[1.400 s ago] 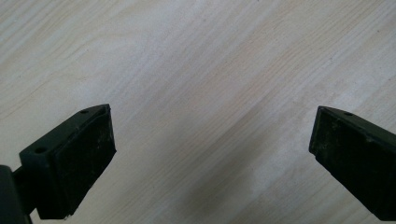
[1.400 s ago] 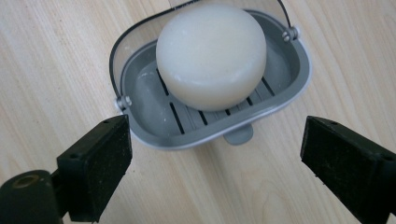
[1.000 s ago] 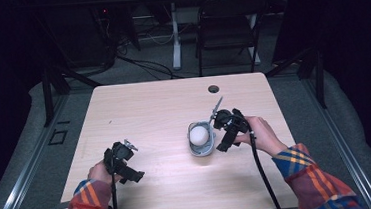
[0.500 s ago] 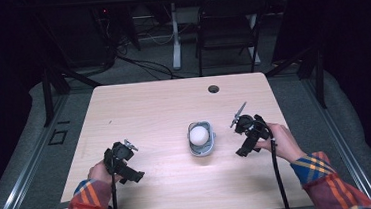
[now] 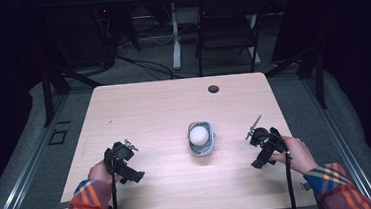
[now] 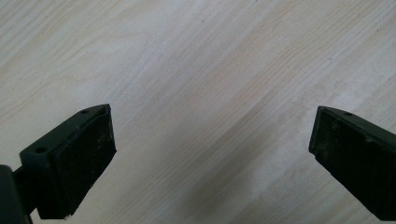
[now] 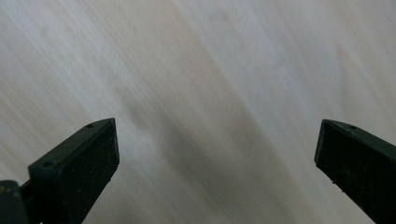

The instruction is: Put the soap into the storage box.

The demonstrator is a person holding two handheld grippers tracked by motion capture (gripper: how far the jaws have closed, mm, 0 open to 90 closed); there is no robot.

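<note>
Right gripper (image 5: 263, 147): now sitting well right of the bowl (image 5: 202, 139), having drawn away from its rim over the last second; jaws gaping wide, holding nothing, bare table (image 5: 154, 112) under them.
Left gripper (image 5: 122, 162): staying put near the front edge, jaws likewise spread and empty.
Bowl: resting mid-table between both grippers, carrying a white ball (image 5: 199, 133).
Open room: lying ahead of each gripper; the right edge is running close beside the right gripper.
</note>
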